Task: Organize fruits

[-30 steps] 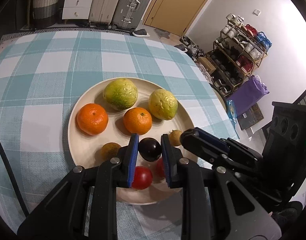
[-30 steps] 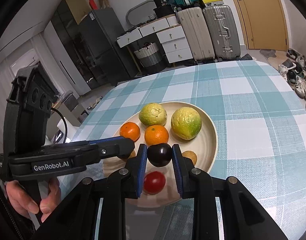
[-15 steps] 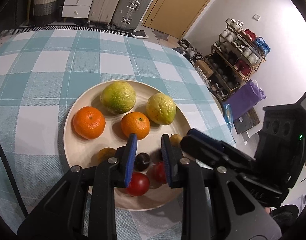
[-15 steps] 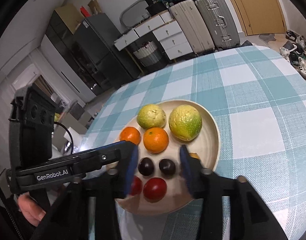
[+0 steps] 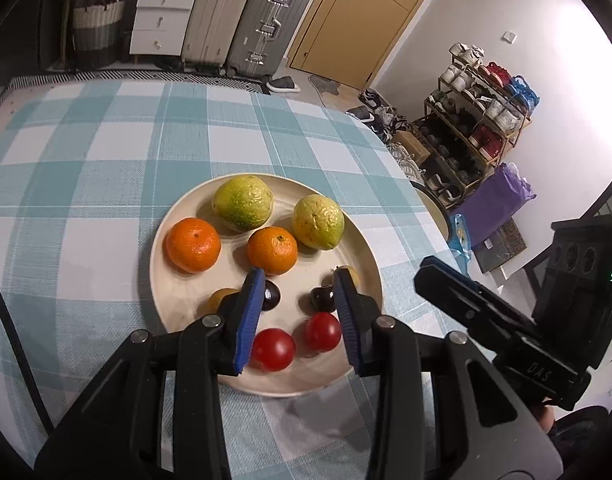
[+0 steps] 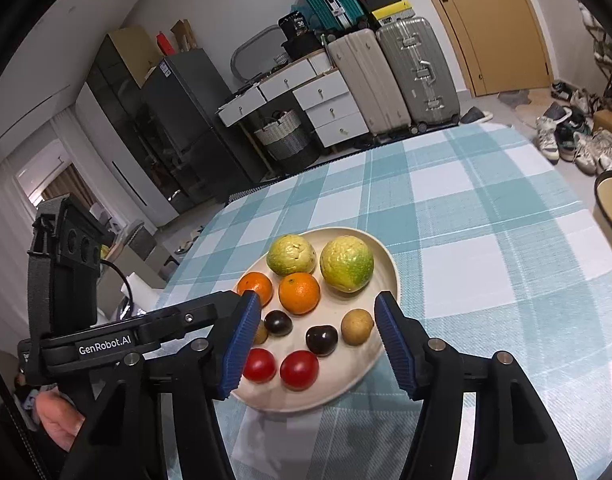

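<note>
- The round cream plate point(image 5: 358, 248) sits on the bench point(image 5: 106, 152), which has a blue and white checked cloth.
- On the plate lie two green-yellow fruits point(image 5: 243, 202), two oranges point(image 5: 193, 244), two dark plums point(image 6: 321, 340), two red tomatoes point(image 6: 299, 369) and two small brown fruits point(image 6: 357, 326).
- The left tongs point(image 5: 300, 316) are spread apart and hold nothing. They hang just above the near side of the plate.
- The right tongs point(image 6: 318, 344) are spread wide and hold nothing. They hang above the plums and tomatoes.
- Like fruits lie side by side in pairs.
</note>
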`<control>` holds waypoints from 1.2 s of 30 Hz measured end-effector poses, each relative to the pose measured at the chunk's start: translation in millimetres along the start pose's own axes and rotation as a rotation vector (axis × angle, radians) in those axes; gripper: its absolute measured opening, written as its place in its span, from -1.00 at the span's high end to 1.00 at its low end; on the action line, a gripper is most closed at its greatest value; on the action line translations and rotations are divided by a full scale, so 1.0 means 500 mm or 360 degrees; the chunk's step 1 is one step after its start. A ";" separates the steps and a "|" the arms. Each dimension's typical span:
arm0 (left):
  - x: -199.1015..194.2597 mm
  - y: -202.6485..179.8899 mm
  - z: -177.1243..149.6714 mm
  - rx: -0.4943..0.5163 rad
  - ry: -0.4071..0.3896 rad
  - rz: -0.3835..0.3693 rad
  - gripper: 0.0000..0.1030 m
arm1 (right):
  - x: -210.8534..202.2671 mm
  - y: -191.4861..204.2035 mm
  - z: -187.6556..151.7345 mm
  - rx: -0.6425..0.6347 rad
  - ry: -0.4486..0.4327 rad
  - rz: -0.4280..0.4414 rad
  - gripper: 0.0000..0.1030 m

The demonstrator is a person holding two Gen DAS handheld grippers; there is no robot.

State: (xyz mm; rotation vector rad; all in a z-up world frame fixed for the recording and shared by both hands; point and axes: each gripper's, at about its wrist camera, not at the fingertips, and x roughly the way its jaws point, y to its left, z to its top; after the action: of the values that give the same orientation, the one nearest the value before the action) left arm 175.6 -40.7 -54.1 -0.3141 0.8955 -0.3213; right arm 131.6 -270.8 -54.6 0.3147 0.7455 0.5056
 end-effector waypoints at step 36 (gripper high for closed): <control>-0.310 -0.061 -0.144 0.0191 -0.0579 0.0426 -0.97 | -0.213 0.141 -0.088 -0.0293 -0.0468 0.0010 -0.99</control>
State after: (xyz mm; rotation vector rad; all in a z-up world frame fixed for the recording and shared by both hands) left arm 23.0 -16.0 25.3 -0.1321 0.5481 -0.0648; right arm 11.0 -265.5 6.0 0.2134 0.4098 0.5164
